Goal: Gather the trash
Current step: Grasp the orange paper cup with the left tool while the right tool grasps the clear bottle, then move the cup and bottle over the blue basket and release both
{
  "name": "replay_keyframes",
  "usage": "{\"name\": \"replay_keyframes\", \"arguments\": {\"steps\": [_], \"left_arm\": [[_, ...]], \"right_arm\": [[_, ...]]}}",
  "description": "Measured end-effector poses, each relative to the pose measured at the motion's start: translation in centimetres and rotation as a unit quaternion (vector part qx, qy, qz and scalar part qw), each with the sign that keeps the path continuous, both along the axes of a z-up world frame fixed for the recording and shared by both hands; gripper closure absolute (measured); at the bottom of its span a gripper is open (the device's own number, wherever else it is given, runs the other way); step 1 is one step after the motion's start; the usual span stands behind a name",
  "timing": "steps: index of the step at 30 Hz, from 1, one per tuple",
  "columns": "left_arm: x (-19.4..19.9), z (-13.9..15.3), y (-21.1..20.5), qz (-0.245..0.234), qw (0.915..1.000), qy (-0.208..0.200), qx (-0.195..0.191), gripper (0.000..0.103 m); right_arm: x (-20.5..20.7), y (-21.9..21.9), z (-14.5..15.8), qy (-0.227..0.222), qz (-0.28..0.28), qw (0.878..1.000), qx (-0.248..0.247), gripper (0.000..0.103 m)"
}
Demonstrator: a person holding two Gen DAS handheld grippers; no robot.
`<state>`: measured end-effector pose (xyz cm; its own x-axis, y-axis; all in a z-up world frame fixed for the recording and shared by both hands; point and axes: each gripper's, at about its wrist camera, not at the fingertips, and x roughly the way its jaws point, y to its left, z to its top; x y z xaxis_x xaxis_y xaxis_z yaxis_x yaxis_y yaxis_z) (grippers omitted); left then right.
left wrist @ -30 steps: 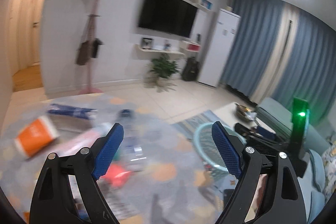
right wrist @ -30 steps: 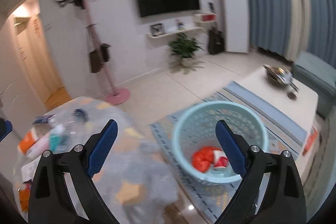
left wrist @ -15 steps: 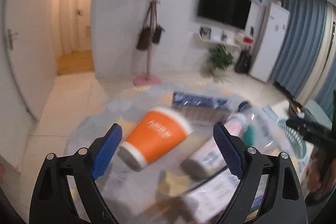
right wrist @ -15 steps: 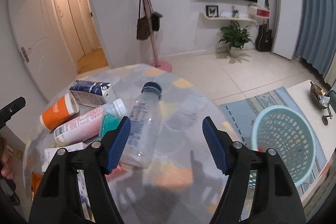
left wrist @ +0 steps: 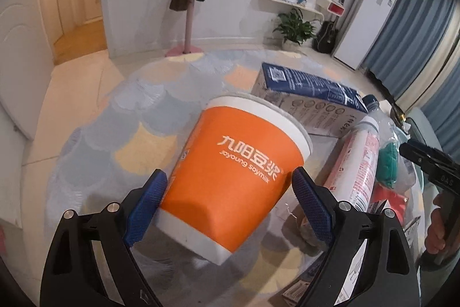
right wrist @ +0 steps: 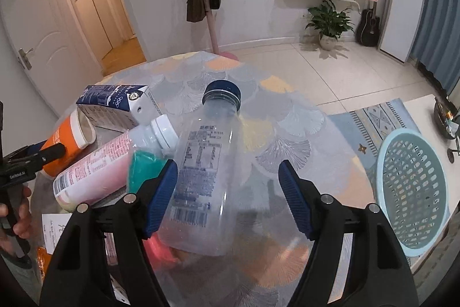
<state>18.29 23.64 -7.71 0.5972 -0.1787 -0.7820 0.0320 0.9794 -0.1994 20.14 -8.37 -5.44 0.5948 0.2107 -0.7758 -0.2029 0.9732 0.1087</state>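
On the desk [right wrist: 287, 117] there are one orange paper cup [left wrist: 233, 177], one dark blue carton [left wrist: 310, 102], two bottles, namely one clear bottle with blue cap [right wrist: 204, 163] and one pink-labelled white bottle [right wrist: 115, 163], and one teal crumpled piece [right wrist: 143, 169]. Beside the desk stands one light blue basket [right wrist: 414, 192].

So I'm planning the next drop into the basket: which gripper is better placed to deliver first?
Probably the right gripper: it straddles the clear bottle, and the basket sits just to its right. The left gripper brackets the orange cup, farther away.
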Motion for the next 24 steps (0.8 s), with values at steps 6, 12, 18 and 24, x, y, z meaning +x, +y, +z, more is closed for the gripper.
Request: {"name": "replay_keyframes", "arguments": {"steps": [6,12,18,24], "left_arm": [[0.2,-0.3,-2.3,-0.001,0.9999,0.008,0.01,0.018],[-0.4,0.2,-3.2,0.007,1.0,0.006,0.003,0.031],[-1.4,1.3,-3.9,0.01,0.9998,-0.016,-0.005,0.037],[-3.4,4.1,-5.0,0.013,0.9979,-0.063,-0.013,0.037]], "right_arm": [[1.1,1.6,-1.1,0.025,0.003,1.0,-0.018,0.034],[1.9,0.9,-2.0,0.044,-0.005,0.999,-0.003,0.043],[1.5,0.4,-1.7,0.031,-0.003,1.0,-0.002,0.05],[-0.1,-1.4,1.3,-0.024,-0.009,1.0,0.015,0.051]]}}
